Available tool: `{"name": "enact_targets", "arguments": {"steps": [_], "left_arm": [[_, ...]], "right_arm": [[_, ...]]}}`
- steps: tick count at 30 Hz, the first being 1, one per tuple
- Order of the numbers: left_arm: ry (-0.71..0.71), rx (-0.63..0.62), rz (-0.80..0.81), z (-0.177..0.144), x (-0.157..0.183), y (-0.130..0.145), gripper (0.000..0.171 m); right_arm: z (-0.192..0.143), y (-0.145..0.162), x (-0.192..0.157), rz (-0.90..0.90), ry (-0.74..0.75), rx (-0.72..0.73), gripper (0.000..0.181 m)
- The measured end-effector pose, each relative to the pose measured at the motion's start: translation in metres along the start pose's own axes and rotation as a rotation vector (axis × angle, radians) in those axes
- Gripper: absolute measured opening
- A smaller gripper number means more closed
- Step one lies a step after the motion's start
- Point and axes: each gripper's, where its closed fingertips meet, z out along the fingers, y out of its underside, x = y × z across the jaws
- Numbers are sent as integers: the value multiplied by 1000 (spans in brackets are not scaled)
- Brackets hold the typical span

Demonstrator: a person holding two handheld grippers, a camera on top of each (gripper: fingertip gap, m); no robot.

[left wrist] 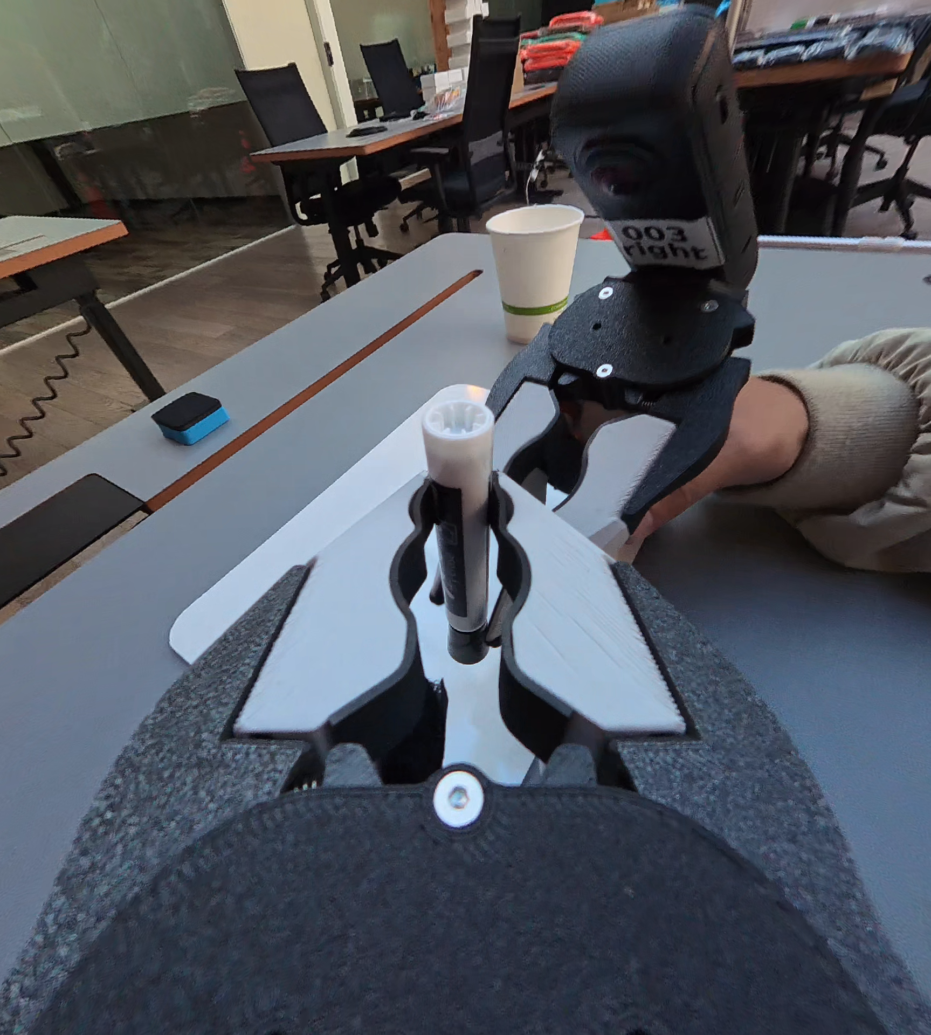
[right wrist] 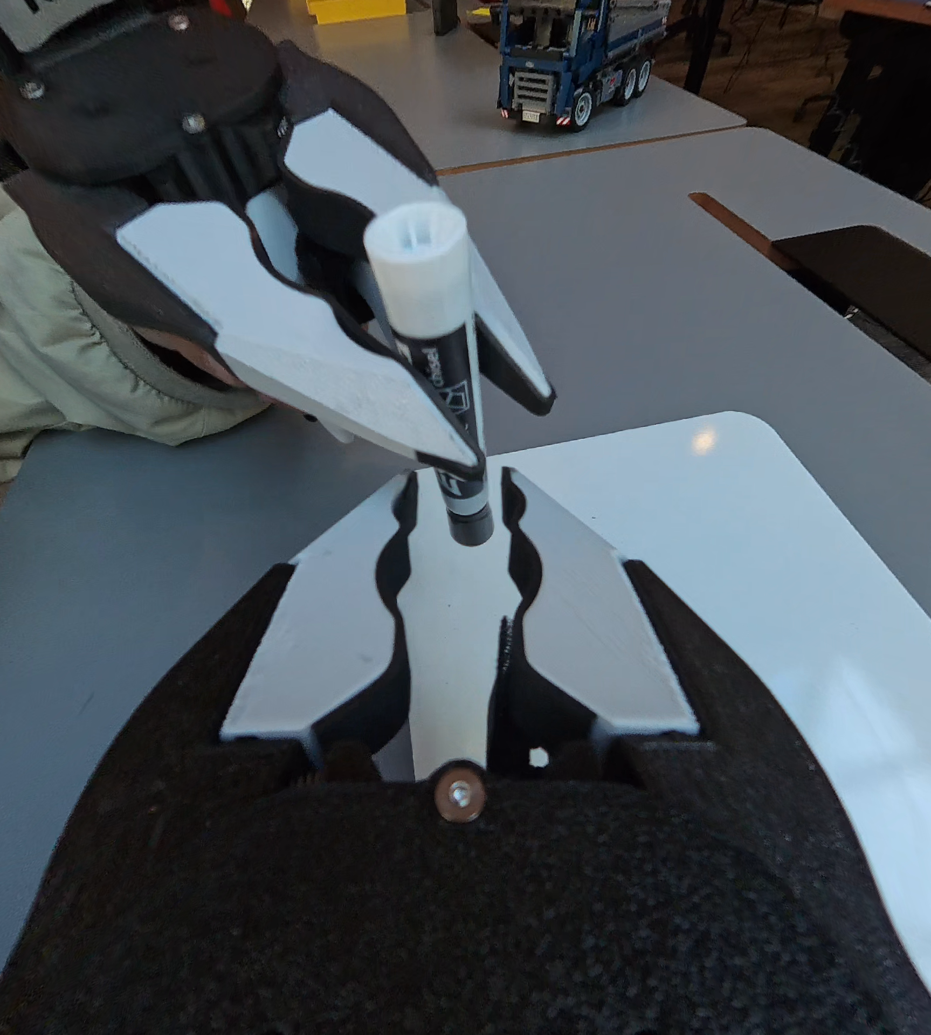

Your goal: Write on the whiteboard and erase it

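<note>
My left gripper is shut on a marker and holds it upright, white end up and black end down, just above a small whiteboard. In the right wrist view the same gripper comes in from the upper left with the marker. My right gripper is open and low over the whiteboard. The marker's black end hangs between its fingertips without touching them. In the left wrist view the right gripper faces me, jaws spread, held by a hand.
A paper cup stands behind the right gripper. A blue and black eraser lies on the grey table at the left beyond a slot. A sleeve rests on the right. A toy truck stands on a far table.
</note>
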Motion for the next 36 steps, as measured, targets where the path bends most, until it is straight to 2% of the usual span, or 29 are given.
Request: {"name": "enact_targets", "arguments": {"steps": [2, 4, 5, 8, 10, 14, 16, 18, 20, 22, 23, 28, 29, 31, 32, 35, 36], "left_arm": [[-23, -29, 19, 2, -3, 5, 19], [-93, -61, 51, 2, -16, 12, 19], [-149, -90, 109, 2, -25, 17, 19], [-250, -160, 296, 2, -36, 28, 19], [-286, -196, 421, 5, -33, 32, 19], [-366, -247, 590, 11, -28, 36, 19], [-378, -263, 618, 13, -25, 37, 19], [-389, -250, 643, 13, -25, 36, 20], [-373, -234, 602, 10, -29, 37, 19], [-369, -251, 588, 7, -38, 45, 26], [-349, -232, 594, 7, -37, 46, 21], [-383, -175, 636, 8, -30, 35, 17], [-387, -166, 631, 7, -30, 32, 17], [-398, -155, 646, 6, -30, 28, 17], [-404, -162, 659, 7, -29, 28, 17], [-406, -171, 703, 11, -20, 29, 17], [-403, -171, 708, 12, -17, 29, 17]], "right_arm": [[-6, -6, 1, 6, 15, 34, 44], [-18, -3, 1, -13, 6, 5, 45], [-27, -4, 5, -12, 11, 2, 46], [-45, -25, 8, 99, -37, 130, 52], [-40, -33, 10, 160, -52, 164, 49], [-20, -24, 7, 132, -24, 89, 40], [-16, -21, 10, 100, 35, 73, 25], [-21, -23, 12, 76, 56, 83, 18], [-37, -31, 14, 125, 7, 150, 18], [-58, -34, 19, 174, -33, 194, 18], [-65, -33, 22, 178, -35, 207, 18], [-74, -42, 22, 210, -81, 318, 19], [-72, -45, 22, 218, -80, 348, 20], [-56, -36, 16, 250, -114, 285, 34], [-47, -33, 12, 253, -131, 261, 35], [-29, -34, 7, 220, -104, 245, 29], [-25, -31, 9, 207, -75, 224, 19]]}}
